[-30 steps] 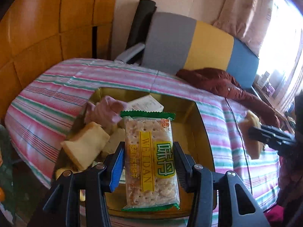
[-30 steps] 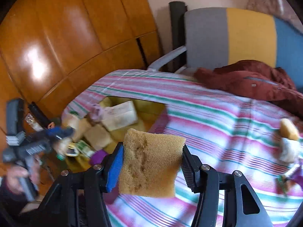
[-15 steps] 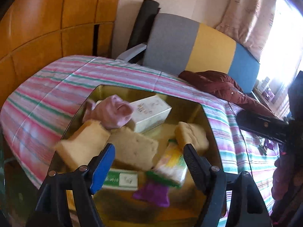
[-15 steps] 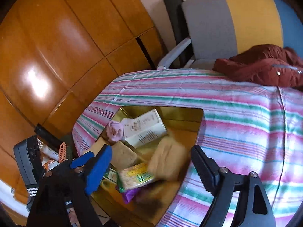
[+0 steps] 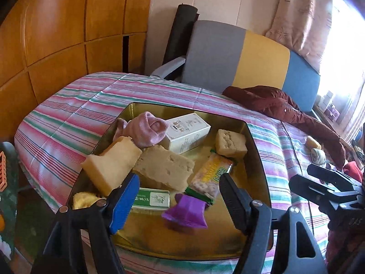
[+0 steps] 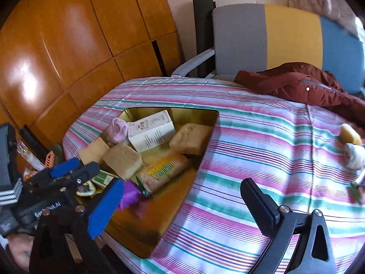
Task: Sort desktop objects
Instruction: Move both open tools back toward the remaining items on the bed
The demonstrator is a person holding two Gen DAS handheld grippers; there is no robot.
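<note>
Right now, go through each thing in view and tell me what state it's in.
Left gripper: jaws closing slightly, nothing between them.
Right gripper: jaws opening, nothing between them.
Gold tray: open, holding the sorted things.
Cracker packet: sealed, lying in the tray.
White box: closed, on its side.
Pink sock: rolled up.

Behind my work area
I see a chair point(image 5: 239, 57) in grey, yellow and blue, a maroon jacket point(image 5: 278, 105) before it, wood panels point(image 6: 68, 34) left, a curtain point(image 5: 305, 18) right.

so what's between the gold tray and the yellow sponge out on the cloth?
Nothing: only bare striped tablecloth lies between the gold tray and the yellow sponge, clearest in the right wrist view.
</note>
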